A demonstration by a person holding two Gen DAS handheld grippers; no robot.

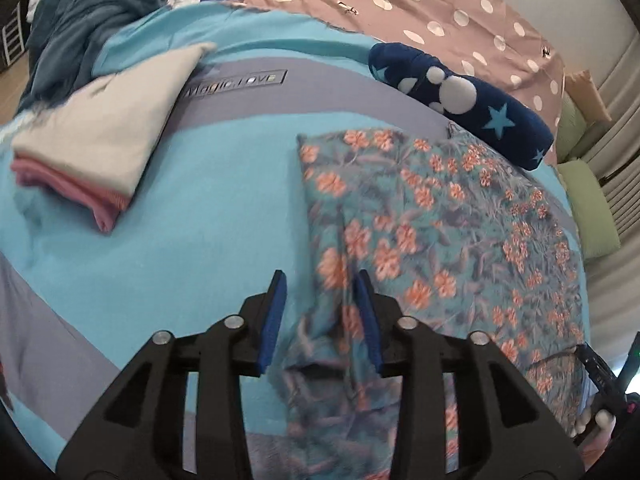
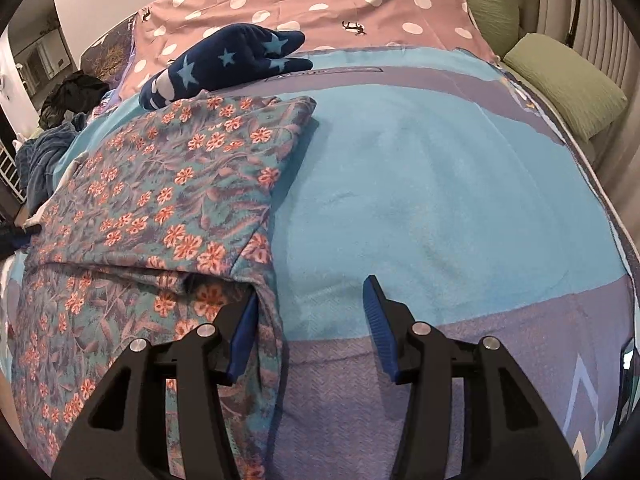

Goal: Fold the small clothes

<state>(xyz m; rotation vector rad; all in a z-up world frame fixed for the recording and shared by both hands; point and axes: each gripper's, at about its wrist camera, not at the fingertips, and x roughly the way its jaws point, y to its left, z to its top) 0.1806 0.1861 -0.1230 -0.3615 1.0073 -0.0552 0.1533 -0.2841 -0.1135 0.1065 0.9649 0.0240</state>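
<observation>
A floral garment (image 1: 420,216) with orange flowers on grey-blue lies partly folded on the turquoise blanket (image 1: 180,220). My left gripper (image 1: 321,280) points down at its near left edge, and the cloth's edge runs between the blue pads. The jaws stand apart without pinching it. In the right wrist view the same garment (image 2: 168,184) shows a folded-over top layer. My right gripper (image 2: 313,288) is open at its right edge. The left fingertip (image 2: 252,304) touches the hanging hem, while the other finger is over bare blanket (image 2: 440,200).
A folded white and pink stack (image 1: 92,148) lies at the left. A dark blue garment with stars (image 1: 460,108) sits behind the floral one. A polka-dot sheet (image 1: 400,0), a teal heap (image 1: 80,32) and green pillows (image 2: 560,88) line the far and right sides.
</observation>
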